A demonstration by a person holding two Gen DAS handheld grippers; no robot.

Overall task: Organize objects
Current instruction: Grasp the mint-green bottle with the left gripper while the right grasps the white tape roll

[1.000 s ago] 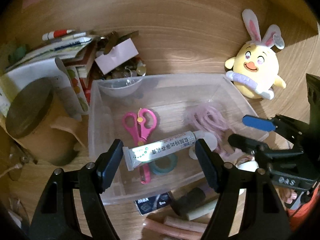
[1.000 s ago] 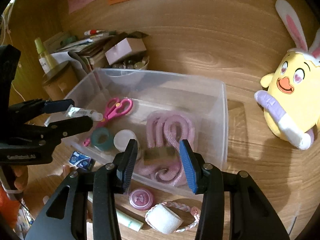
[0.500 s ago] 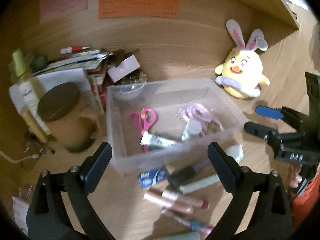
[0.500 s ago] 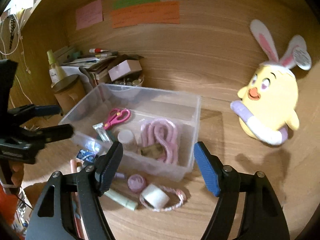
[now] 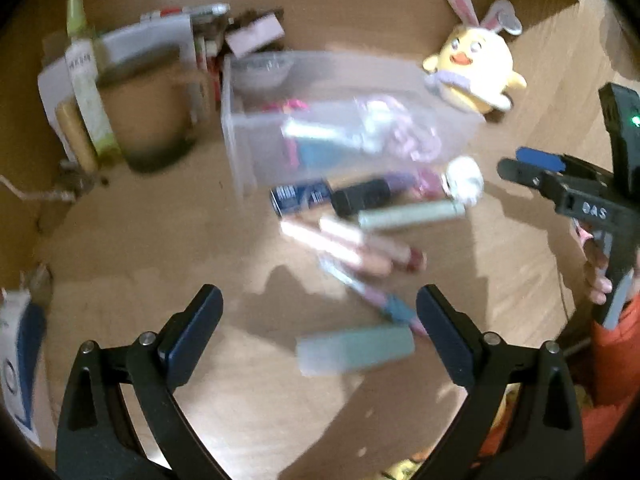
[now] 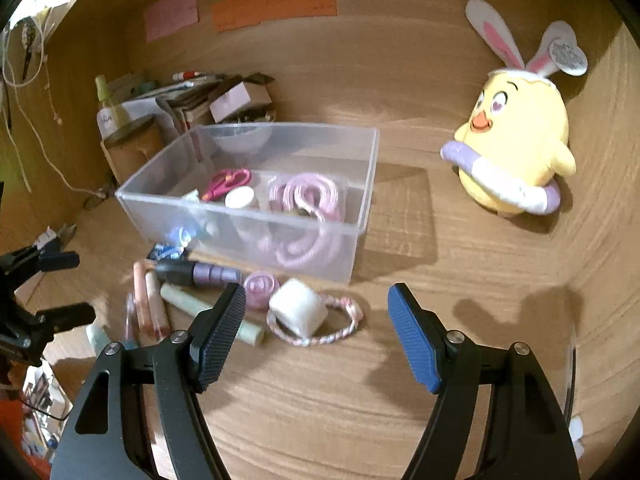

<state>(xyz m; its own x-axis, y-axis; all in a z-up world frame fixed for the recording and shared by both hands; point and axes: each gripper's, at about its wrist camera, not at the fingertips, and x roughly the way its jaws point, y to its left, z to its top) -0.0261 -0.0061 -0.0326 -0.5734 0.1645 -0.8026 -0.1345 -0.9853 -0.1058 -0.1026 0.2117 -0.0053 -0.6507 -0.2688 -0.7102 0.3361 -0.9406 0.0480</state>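
Observation:
A clear plastic bin [image 6: 362,216] [image 5: 236,152] stands on the wooden desk and holds pink scissors [image 6: 226,184], a pink cord coil [image 6: 308,196], a white round lid [image 6: 239,199] and a tube. In front of it lie a black-and-purple tube [image 6: 196,274], a pale green tube [image 6: 208,312], pink tubes [image 6: 152,304], a pink round case [image 6: 261,288] and a white block on a braided loop [image 6: 296,312]. My left gripper [image 5: 318,320] is open and empty above a blurred green tube [image 5: 356,348]. My right gripper [image 6: 316,336] is open and empty, just in front of the white block.
A yellow bunny-eared plush chick [image 6: 516,152] sits at the right. A cluttered pile of books, bottles and a brown round container [image 6: 132,144] stands left of the bin. Sticky notes [image 6: 272,4] hang on the back wall.
Both grippers have pulled back from the bin and opened wide. The tube from the left gripper and the small item from the right now lie in the bin. The left view is motion-blurred.

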